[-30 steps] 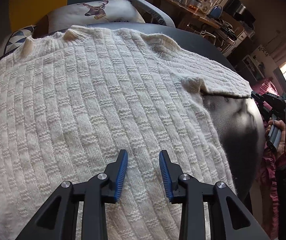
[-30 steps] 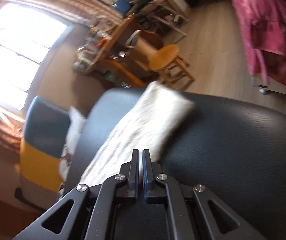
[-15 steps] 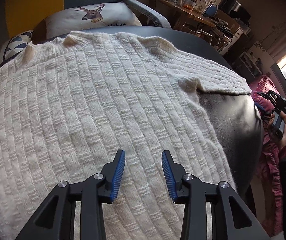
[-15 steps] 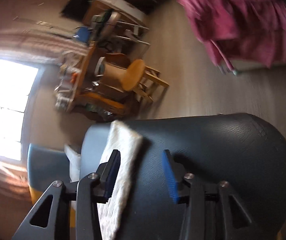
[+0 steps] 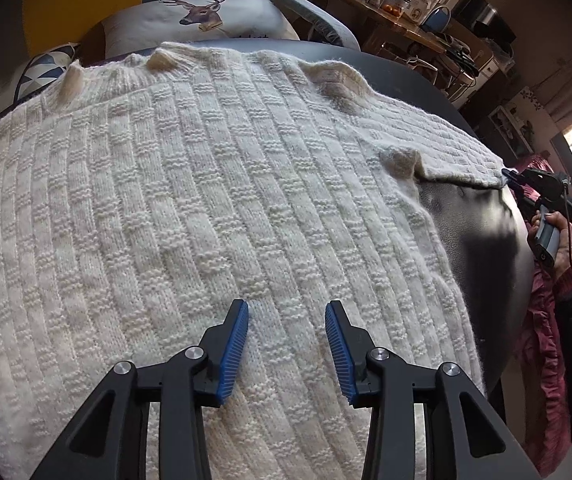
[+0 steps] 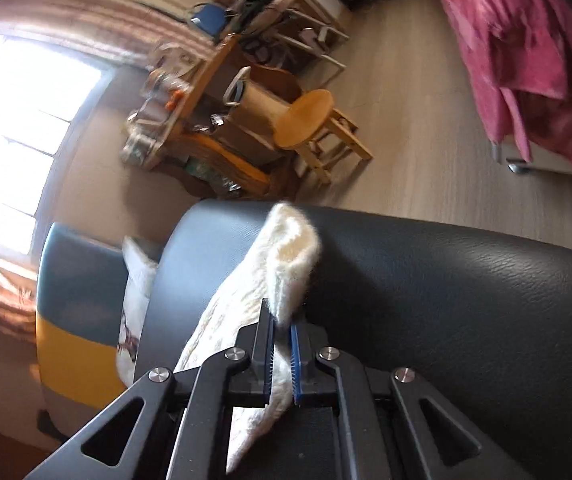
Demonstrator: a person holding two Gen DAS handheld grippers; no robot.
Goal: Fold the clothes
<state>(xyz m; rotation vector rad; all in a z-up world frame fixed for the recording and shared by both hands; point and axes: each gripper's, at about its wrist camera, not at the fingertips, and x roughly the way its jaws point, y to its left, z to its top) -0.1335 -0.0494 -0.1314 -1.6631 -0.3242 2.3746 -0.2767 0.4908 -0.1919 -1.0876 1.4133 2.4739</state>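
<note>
Sweater (image 5: 189, 200), one, lies under gaping left gripper (image 5: 286, 344); right gripper (image 6: 281, 344) pinches its sleeve (image 6: 286, 256).

Dark leather seat (image 5: 482, 236) carries cream knit sweater (image 5: 189, 200), spread flat across it.

Sweater (image 5: 205, 200) cut off at 6 and 9 o'clock in the left wrist view; right wrist view motion-blurred, shelf clutter (image 6: 173, 92) at 11 o'clock unreadable, pink cloth (image 6: 526, 40) clipped at 2 o'clock

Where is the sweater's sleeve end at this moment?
In the right wrist view the sleeve end is pinched in the right tongs, lifted off the dark cushion.
</note>
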